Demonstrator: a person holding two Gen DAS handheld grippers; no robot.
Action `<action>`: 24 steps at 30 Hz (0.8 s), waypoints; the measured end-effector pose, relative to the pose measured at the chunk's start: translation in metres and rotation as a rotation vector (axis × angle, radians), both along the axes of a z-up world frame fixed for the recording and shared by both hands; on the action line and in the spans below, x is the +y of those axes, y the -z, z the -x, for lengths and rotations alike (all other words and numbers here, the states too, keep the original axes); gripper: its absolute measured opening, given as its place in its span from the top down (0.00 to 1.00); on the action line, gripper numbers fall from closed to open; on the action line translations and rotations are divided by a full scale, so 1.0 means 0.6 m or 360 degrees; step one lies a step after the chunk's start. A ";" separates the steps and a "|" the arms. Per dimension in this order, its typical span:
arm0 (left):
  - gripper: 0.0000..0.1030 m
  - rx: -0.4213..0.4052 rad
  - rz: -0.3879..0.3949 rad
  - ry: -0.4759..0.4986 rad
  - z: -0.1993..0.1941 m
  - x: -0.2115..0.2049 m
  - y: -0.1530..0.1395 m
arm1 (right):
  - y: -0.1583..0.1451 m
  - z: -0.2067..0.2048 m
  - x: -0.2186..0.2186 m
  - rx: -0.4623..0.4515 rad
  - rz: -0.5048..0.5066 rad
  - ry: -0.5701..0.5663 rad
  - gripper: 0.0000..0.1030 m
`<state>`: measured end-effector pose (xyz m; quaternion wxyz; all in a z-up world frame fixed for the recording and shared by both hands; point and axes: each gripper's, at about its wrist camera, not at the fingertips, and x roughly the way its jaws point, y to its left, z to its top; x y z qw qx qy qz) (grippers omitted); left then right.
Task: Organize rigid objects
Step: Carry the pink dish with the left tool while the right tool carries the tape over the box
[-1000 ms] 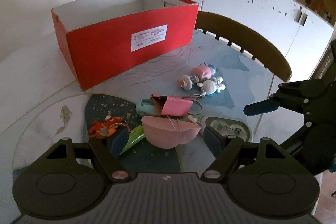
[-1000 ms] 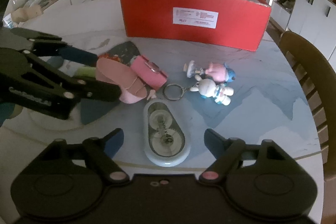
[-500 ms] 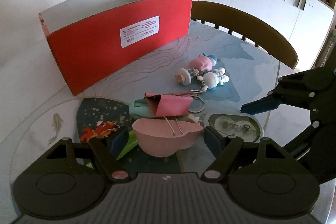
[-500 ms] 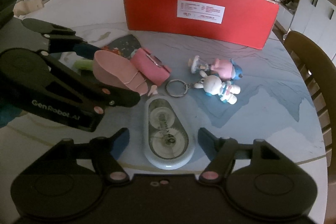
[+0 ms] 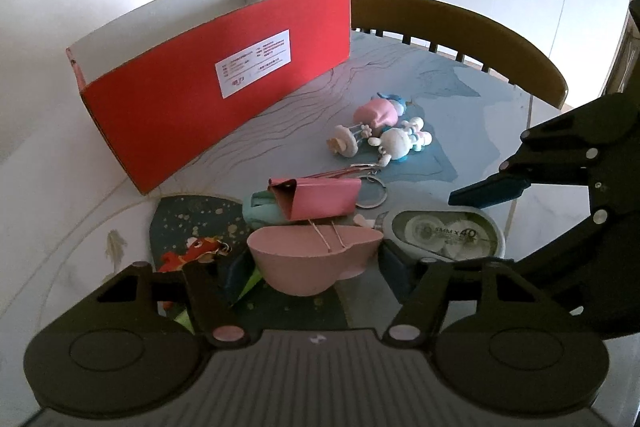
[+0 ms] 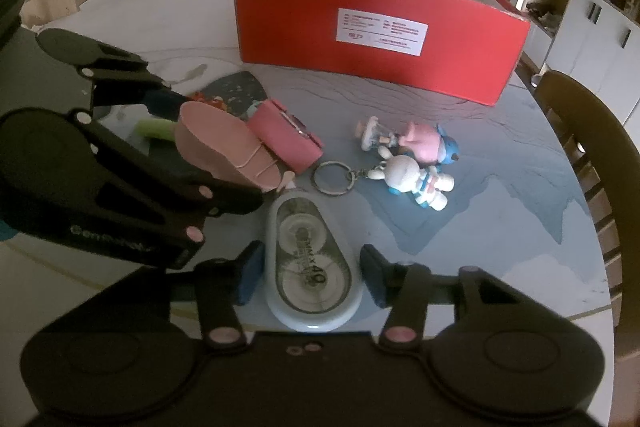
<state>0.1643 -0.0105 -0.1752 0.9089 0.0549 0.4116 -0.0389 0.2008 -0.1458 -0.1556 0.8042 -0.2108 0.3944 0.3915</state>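
Looking along my left jaws, I see them closing around a pink heart-shaped dish with a thin elastic band across it; the dish sits between the dark blue fingers, though I cannot tell whether the pads press on it yet. Just behind the dish lies a pink folded pouch on top of a mint-green object, and a small orange fish figure lies to the left on the dark speckled patch of the desk. Farther back, a pink-and-blue pig figure and a white rabbit figure on a metal keyring lie side by side, and an open red cardboard box with a white label stands beyond them on the left. My right jaws reach in from the right above a clear oval correction-tape dispenser. Through the right wrist camera, my right jaws are closing on either side of that dispenser, which lies flat on the desk between the blue fingertips, a sliver of gap showing on each side. My left jaws come in from the left around the pink dish, and the red box stands at the far side.
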 end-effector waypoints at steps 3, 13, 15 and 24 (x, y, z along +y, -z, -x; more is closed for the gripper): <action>0.35 0.0007 0.0042 -0.0018 0.002 0.005 -0.002 | -0.001 0.003 -0.003 0.0012 0.0001 0.0003 0.50; 0.35 -0.0003 0.0120 -0.0089 0.031 0.016 -0.021 | -0.023 0.014 -0.031 0.0105 -0.0093 0.0107 0.50; 0.36 0.0002 0.0110 -0.0106 0.039 0.017 -0.020 | -0.030 0.020 -0.037 0.0097 -0.0096 0.0099 0.50; 0.36 -0.0026 0.0227 -0.0147 0.081 0.023 -0.042 | -0.057 0.042 -0.055 0.0106 -0.0144 0.0119 0.50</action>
